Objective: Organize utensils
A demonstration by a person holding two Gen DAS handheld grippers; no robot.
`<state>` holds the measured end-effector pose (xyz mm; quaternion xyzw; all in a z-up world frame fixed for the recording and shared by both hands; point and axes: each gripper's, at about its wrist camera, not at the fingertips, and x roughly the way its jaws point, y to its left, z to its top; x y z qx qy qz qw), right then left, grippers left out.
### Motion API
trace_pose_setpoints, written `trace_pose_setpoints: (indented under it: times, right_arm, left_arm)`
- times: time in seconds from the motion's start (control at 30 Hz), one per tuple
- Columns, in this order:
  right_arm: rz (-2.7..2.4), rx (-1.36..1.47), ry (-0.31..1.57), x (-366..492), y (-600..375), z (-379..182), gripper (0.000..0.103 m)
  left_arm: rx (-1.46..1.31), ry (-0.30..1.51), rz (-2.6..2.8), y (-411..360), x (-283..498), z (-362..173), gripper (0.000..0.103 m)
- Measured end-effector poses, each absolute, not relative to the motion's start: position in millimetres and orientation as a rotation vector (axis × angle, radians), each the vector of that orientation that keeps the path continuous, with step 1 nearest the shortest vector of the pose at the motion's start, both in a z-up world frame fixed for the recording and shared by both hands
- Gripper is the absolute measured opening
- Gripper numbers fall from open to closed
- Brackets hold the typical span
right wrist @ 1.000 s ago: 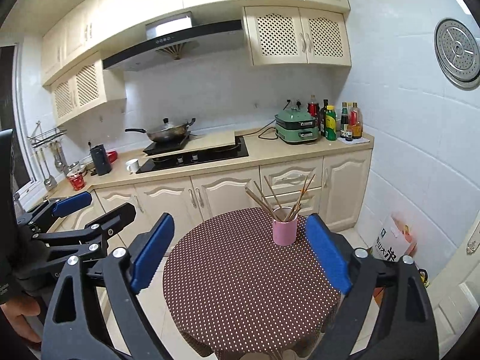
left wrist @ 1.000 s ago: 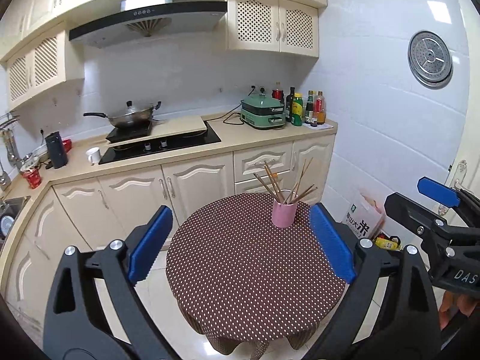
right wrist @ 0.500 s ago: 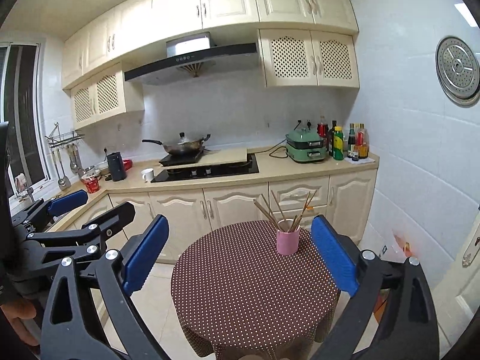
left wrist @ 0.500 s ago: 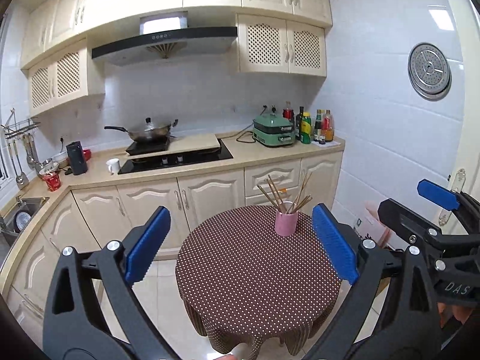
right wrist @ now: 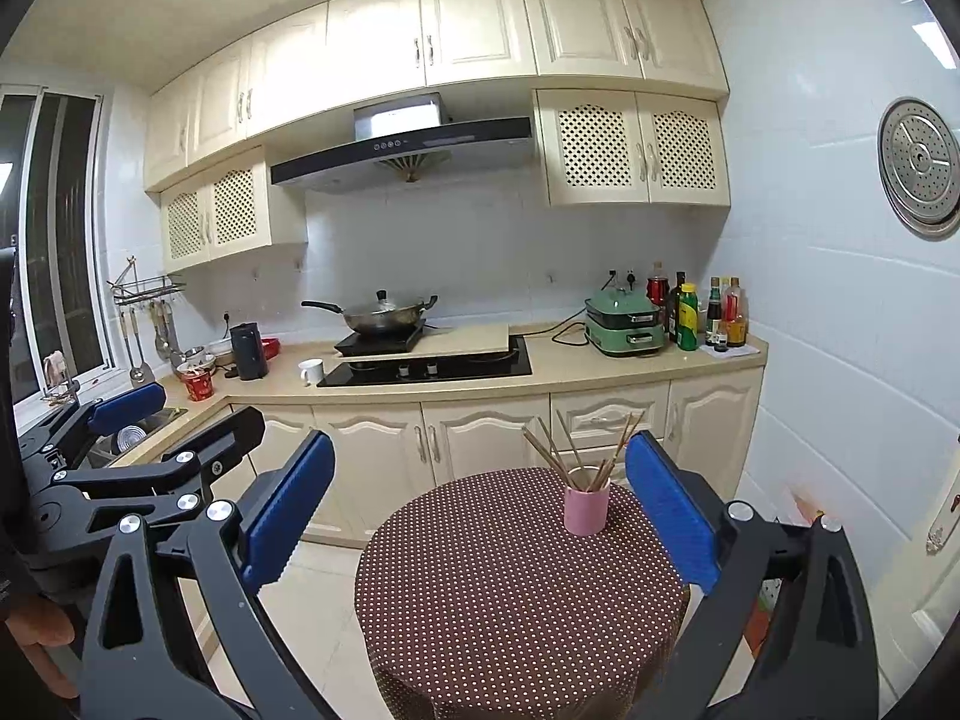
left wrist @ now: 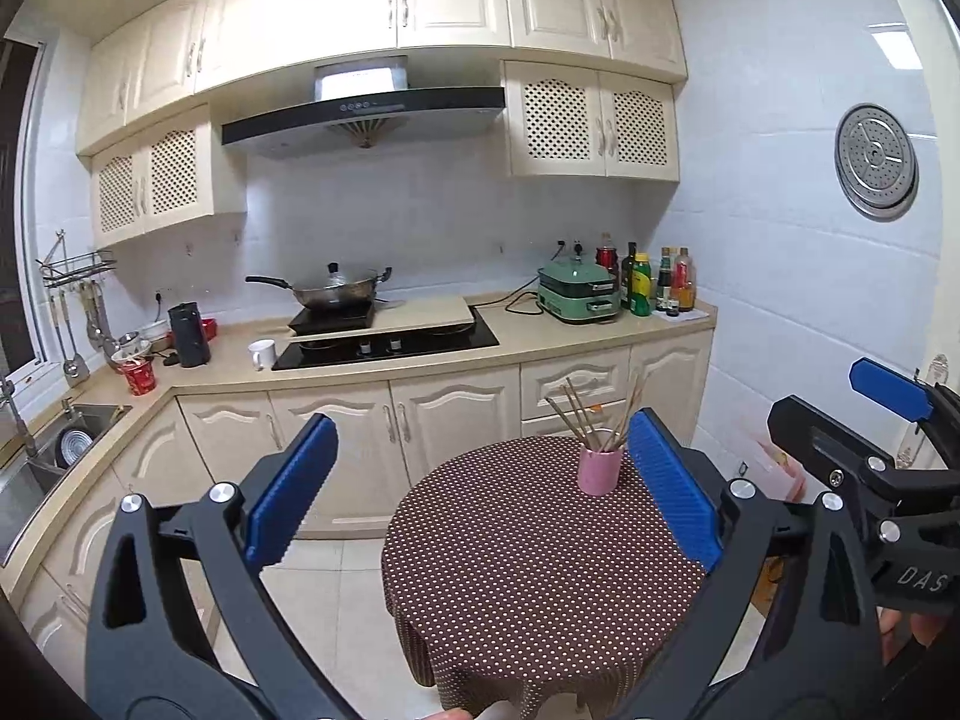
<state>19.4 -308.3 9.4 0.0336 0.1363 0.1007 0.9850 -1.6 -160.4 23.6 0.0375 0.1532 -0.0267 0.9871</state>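
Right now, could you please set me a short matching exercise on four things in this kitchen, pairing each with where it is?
Things:
1. pink cup
2. wok
3. white mug
4. steamer rack

Places:
A. hanging on the right wall
B. on the counter, left of the hob
C. on the round table, holding chopsticks
D. on the burner under the hood

Pairs: 1-C, 2-D, 3-B, 4-A

A round table (left wrist: 528,570) in dotted brown cloth bears a pink cup (left wrist: 598,469).
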Motion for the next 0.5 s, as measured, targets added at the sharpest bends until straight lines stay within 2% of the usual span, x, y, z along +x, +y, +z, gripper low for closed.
trace_pose_setpoints:
  times: [0.5]
  right_arm:
    - [0.243,0.059,0.248,17,-298,14,0.094]
  left_arm:
    - [0.082,0.267,0.027,-152,-16,28,0.096]
